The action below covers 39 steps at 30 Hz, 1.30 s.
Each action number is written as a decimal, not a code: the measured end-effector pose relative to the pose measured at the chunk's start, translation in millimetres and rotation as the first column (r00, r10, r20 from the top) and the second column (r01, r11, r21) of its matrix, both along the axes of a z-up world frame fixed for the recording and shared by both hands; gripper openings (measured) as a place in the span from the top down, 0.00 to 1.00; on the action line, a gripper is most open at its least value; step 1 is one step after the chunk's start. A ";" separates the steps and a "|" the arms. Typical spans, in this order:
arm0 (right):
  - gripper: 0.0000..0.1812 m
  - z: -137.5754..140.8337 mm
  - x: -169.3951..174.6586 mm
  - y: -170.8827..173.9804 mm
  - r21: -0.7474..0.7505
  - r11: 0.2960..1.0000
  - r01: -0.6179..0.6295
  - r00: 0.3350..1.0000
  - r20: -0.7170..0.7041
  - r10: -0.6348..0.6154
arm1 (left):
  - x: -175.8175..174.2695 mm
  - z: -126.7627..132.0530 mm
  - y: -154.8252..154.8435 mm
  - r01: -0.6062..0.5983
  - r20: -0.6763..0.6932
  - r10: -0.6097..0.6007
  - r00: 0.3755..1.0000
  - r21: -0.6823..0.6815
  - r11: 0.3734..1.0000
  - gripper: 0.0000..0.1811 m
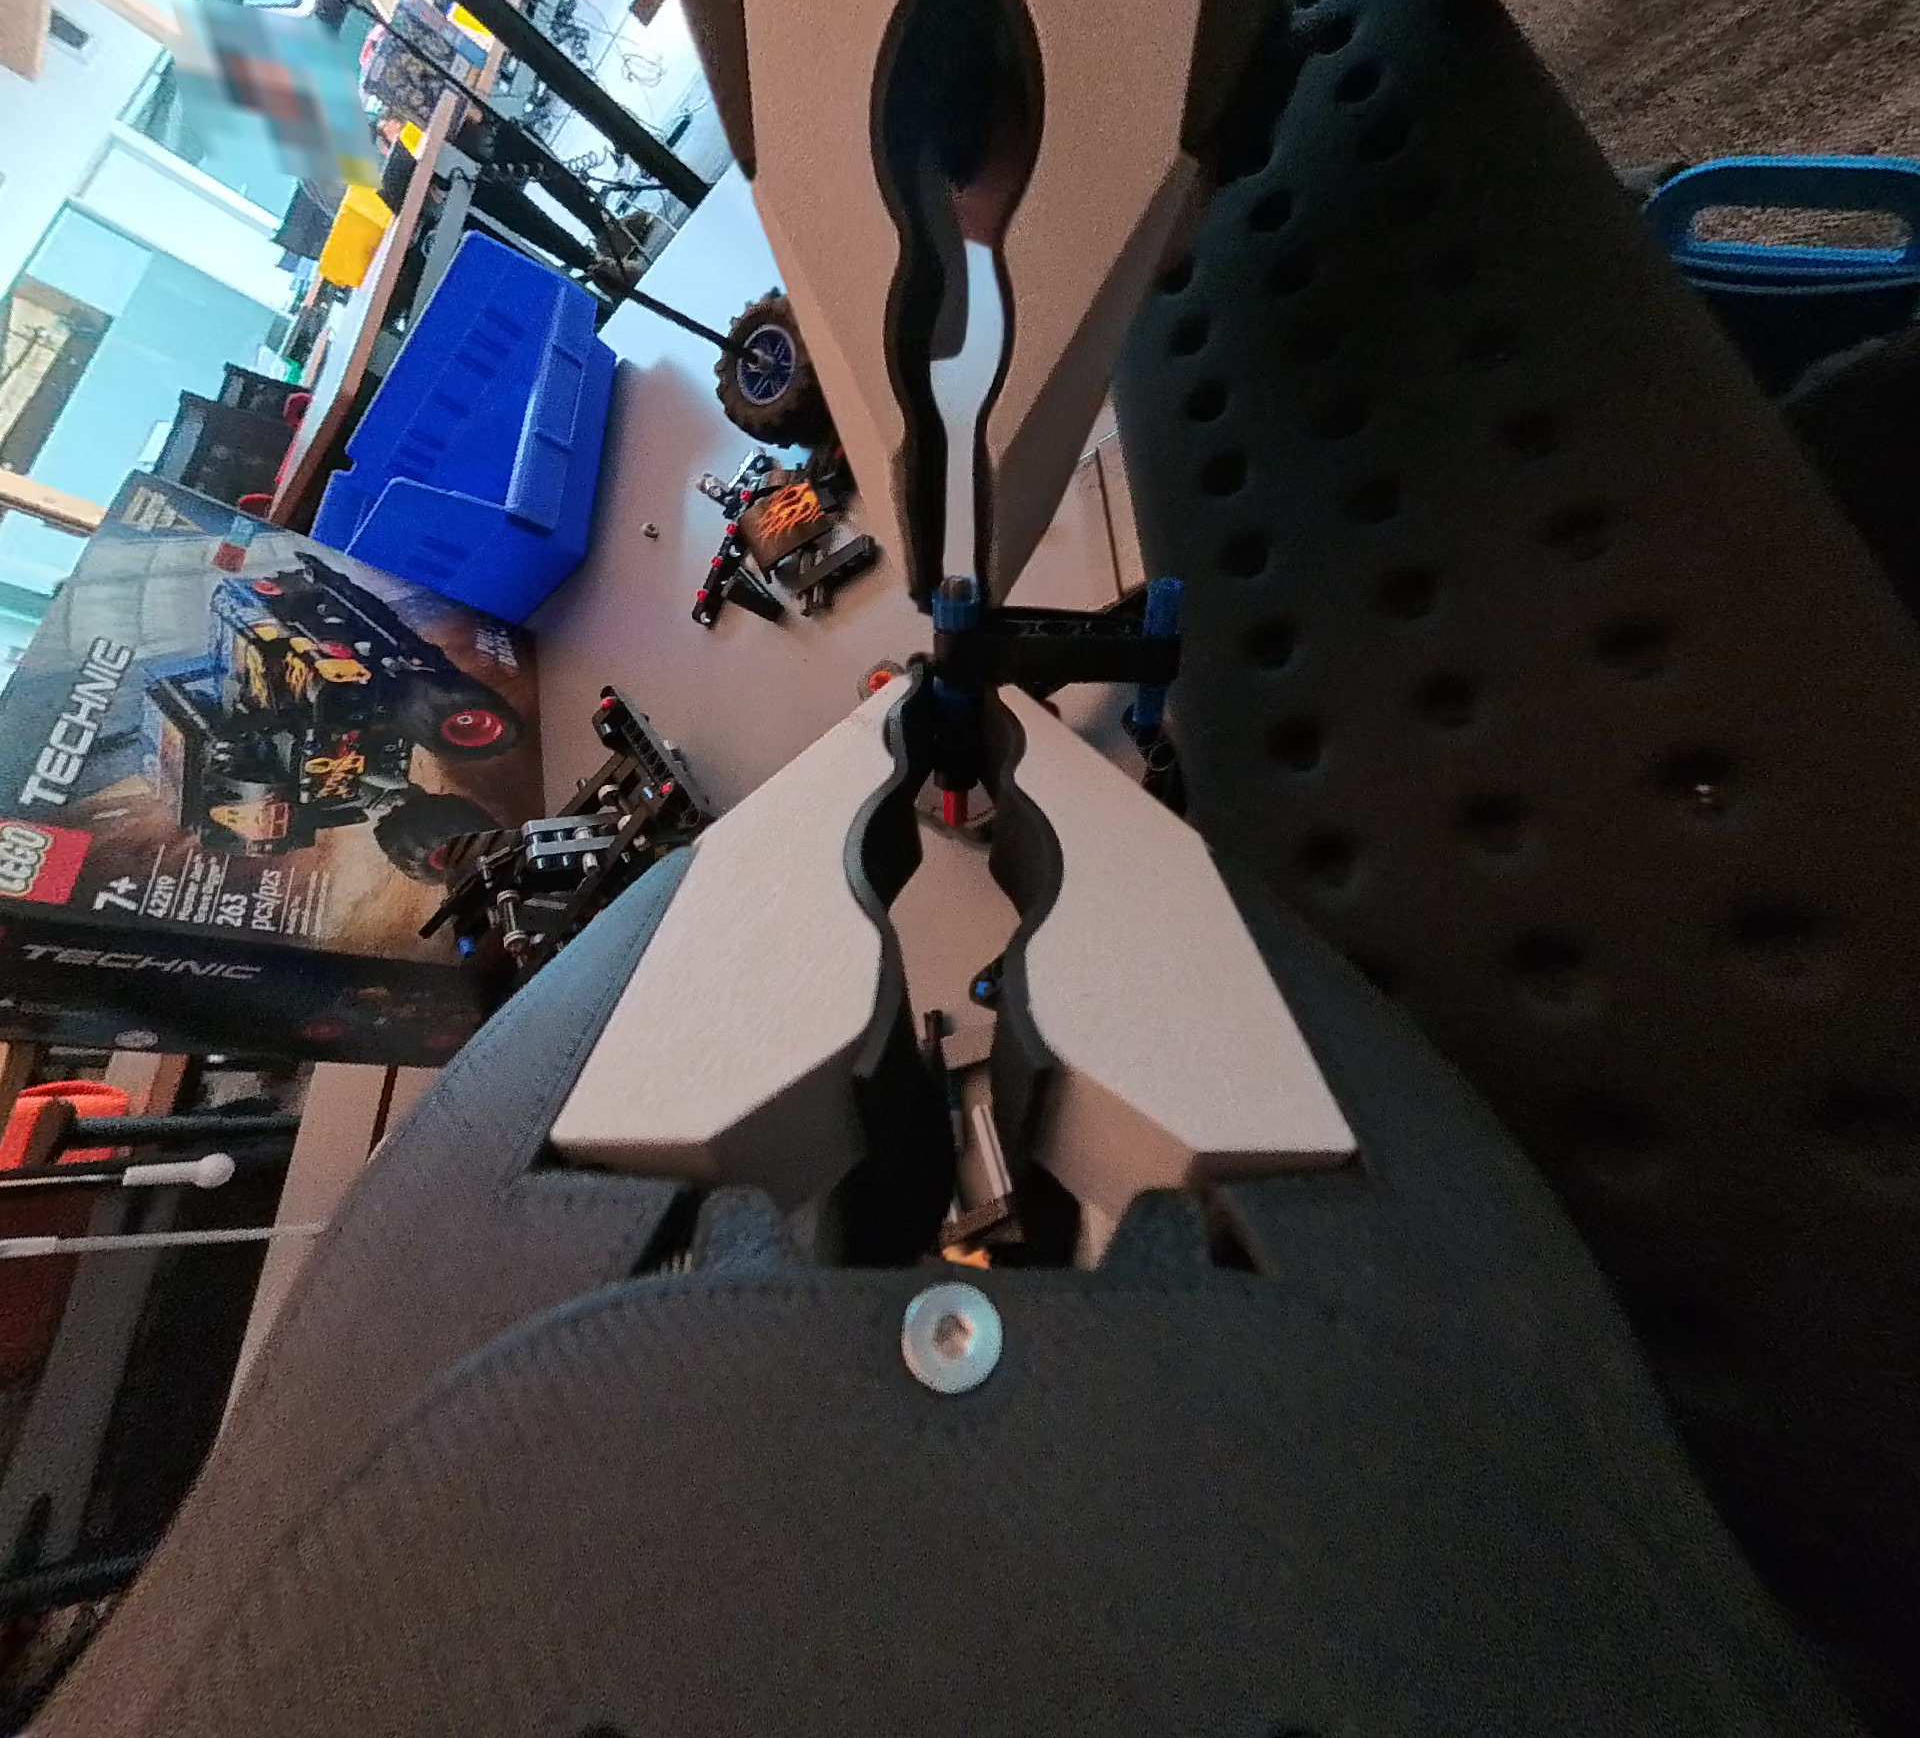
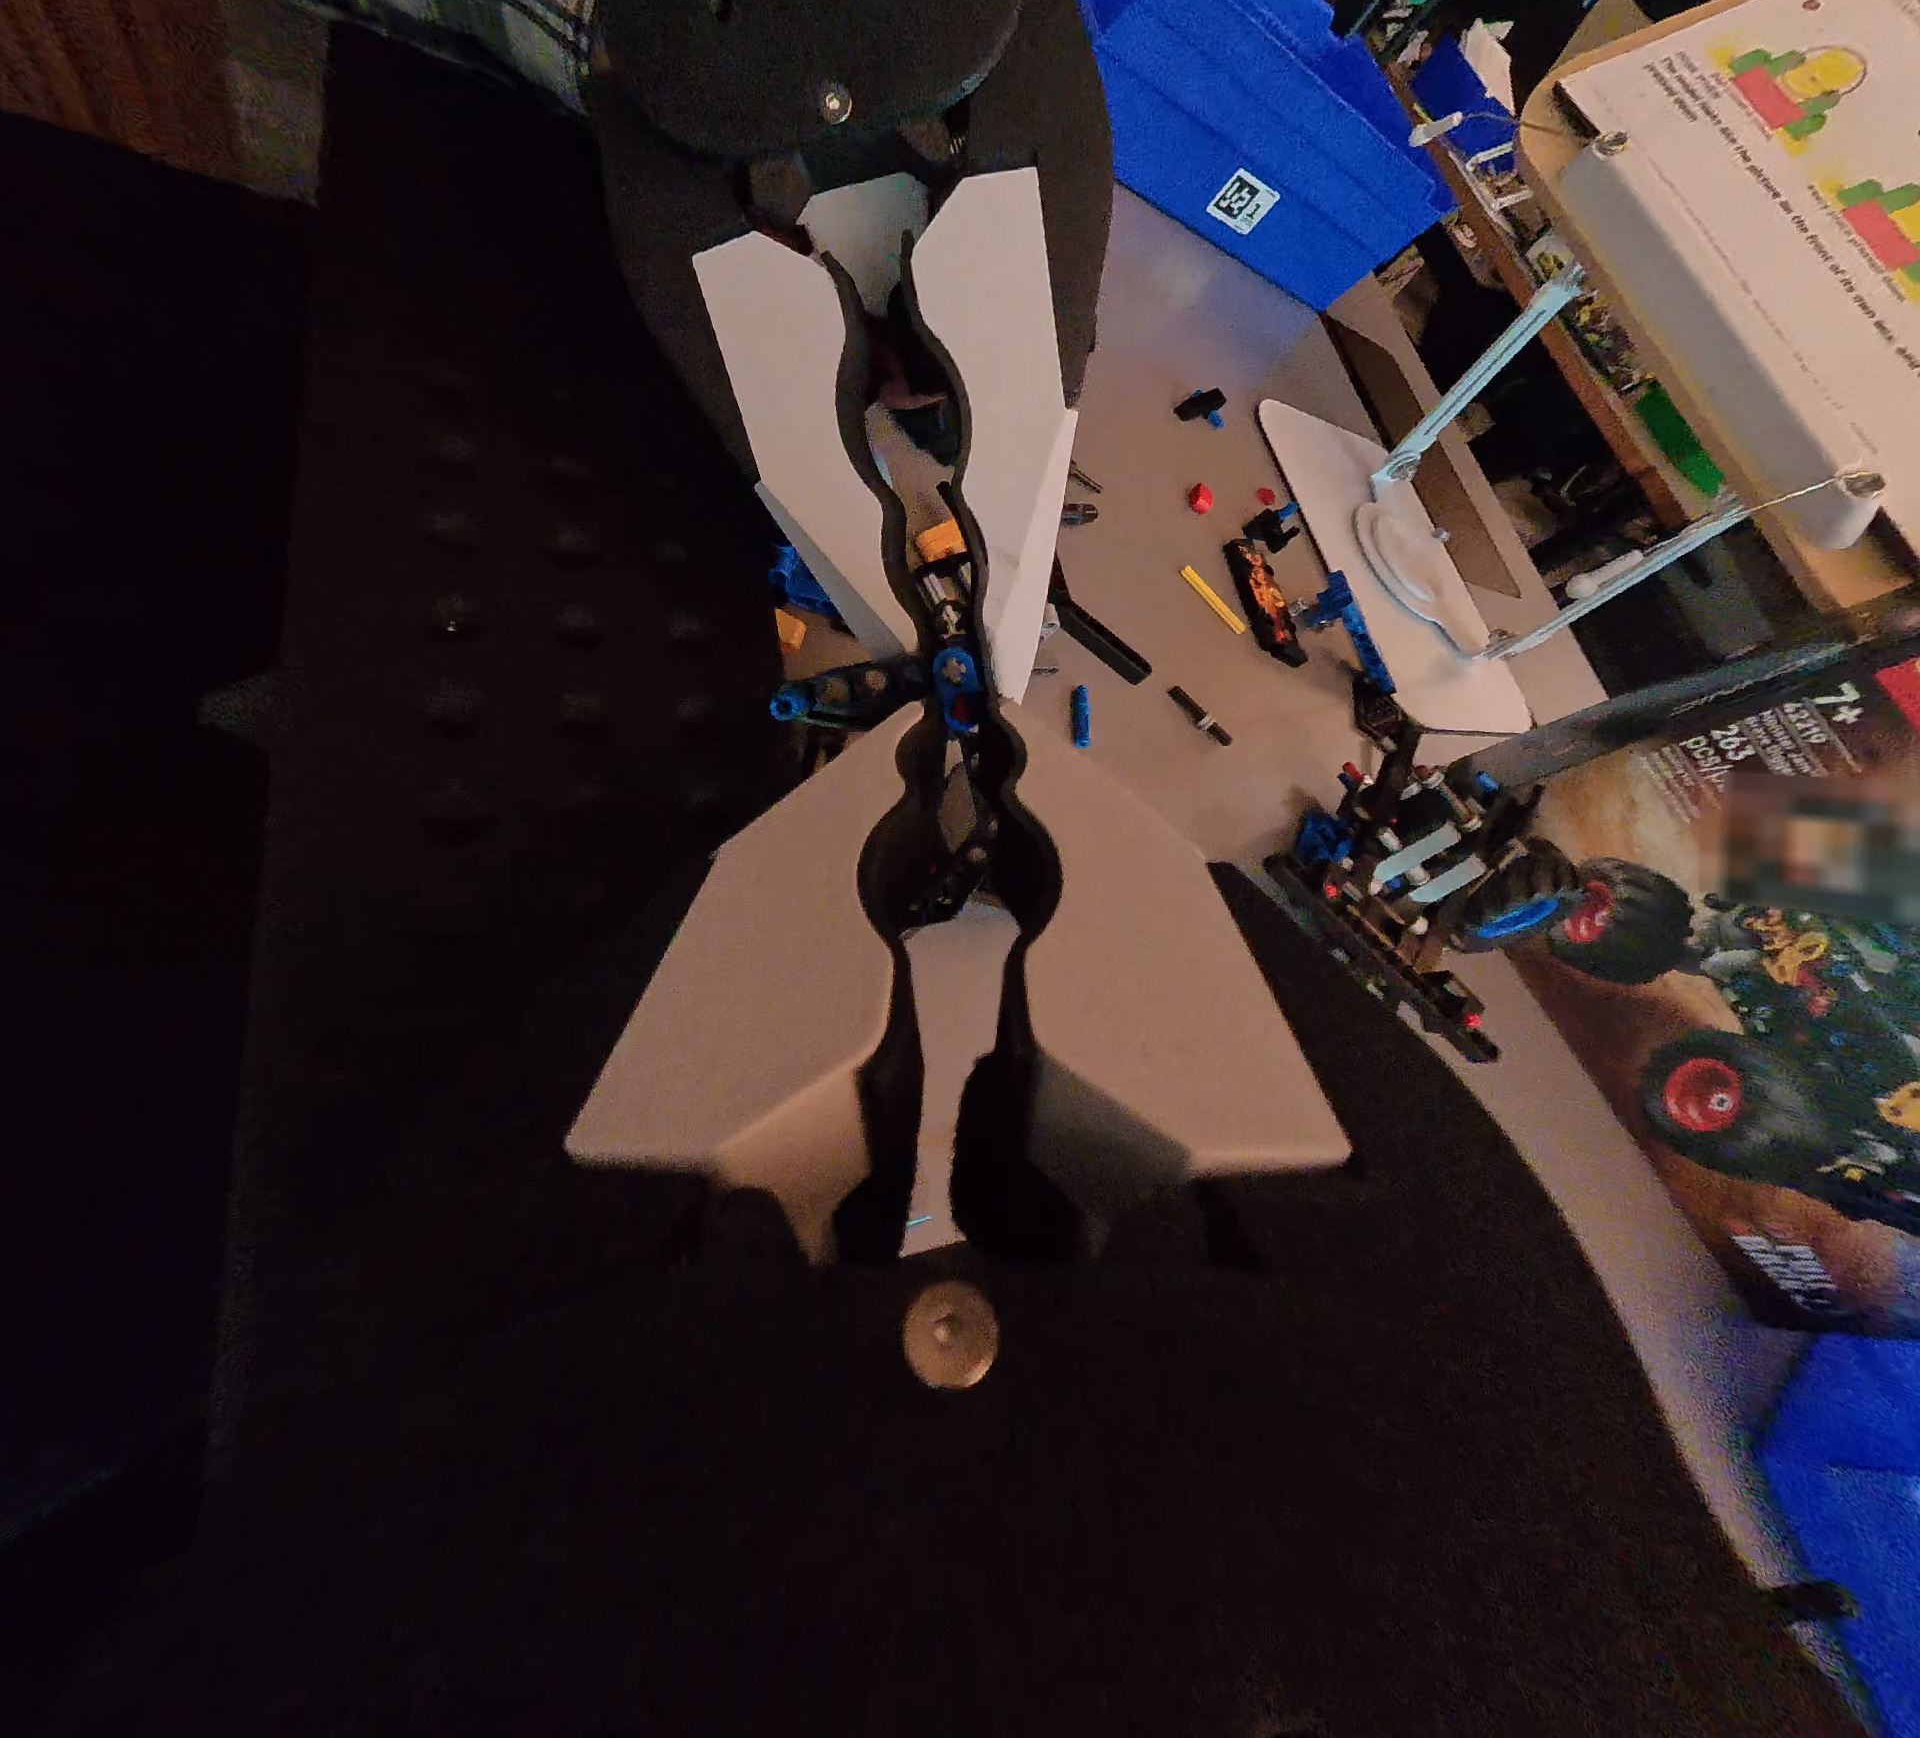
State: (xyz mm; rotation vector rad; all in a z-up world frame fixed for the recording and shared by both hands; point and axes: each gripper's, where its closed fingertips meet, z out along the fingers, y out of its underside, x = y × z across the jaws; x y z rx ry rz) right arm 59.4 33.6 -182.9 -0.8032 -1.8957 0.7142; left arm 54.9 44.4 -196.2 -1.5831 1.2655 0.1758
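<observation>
Cluttered bench (image 1: 665, 649) below, both claws, left (image 1: 951, 701) and right (image 2: 961, 701), pinch one small beam assembly (image 1: 1049, 644) tip to tip; uneven pull could pop its pins loose.

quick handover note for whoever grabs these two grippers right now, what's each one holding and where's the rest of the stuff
Left gripper: shut on the blue pin end of a small black beam piece, held above the table.
Right gripper: shut on the same piece, tip to tip with the left gripper.
On the table: half-built chassis, wheel, flame-print part, yellow axle, loose blue and black pins.
Blue bin and the kit box sit at the far side.
Done: the chassis is partly assembled. Left: the loose parts and the wheel lie apart from it.
</observation>
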 end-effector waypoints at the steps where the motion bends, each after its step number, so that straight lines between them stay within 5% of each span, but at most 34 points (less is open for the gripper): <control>1: 0.99 -0.4 2.3 -0.6 -0.037 0.999 -0.004 1.000 -0.003 0.004 | 1.6 0.1 -0.7 0.006 -0.004 -0.006 1.000 0.007 1.000 0.96; 4: 1.00 4.0 11.8 -4.1 -0.138 0.990 -0.020 0.999 -0.033 0.015 | 7.3 3.3 -3.9 0.024 0.015 -0.024 1.000 0.015 1.000 0.96; 5: 1.00 11.8 17.8 -4.6 -0.172 0.984 -0.037 0.997 -0.074 0.025 | -12.4 -8.6 3.3 -0.058 -0.063 0.058 0.996 -0.001 0.998 0.96; 7: 1.00 40.3 37.9 14.0 -0.266 0.964 -0.024 0.987 -0.158 -0.019 | -27.1 1.8 2.0 -0.072 0.032 0.073 0.997 -0.016 0.997 0.97; 11: 1.00 8.7 23.6 15.7 -0.100 0.994 0.048 0.998 -0.045 -0.053 | 7.7 -7.7 1.8 -0.005 -0.045 0.004 0.999 -0.020 1.000 0.97; 13: 0.88 -3.3 14.9 11.3 -0.002 0.999 0.048 0.999 -0.014 -0.048 | 2.0 -5.1 0.0 -0.003 0.015 0.003 1.000 -0.046 0.999 0.97; 21: 0.98 -19.1 -1.5 4.0 0.074 0.997 0.005 0.997 0.079 -0.011 | 1.7 -15.0 0.1 -0.002 -0.081 0.001 0.997 -0.018 1.000 0.97; 26: 0.98 -20.0 -4.9 2.6 0.323 0.946 -0.011 0.994 0.107 -0.025 | -0.9 -17.3 0.6 -0.016 -0.105 0.014 0.994 -0.013 1.000 0.97; 35: 1.00 8.7 -13.5 10.8 -0.161 0.984 0.076 0.994 -0.072 -0.088 | -8.0 3.2 9.9 -0.094 0.195 0.112 0.974 -0.100 0.991 0.97; 39: 0.99 9.6 -15.6 13.8 -0.167 0.980 0.112 0.989 -0.078 -0.126 | -8.8 -1.5 12.3 -0.111 0.177 0.129 0.976 -0.107 0.988 0.97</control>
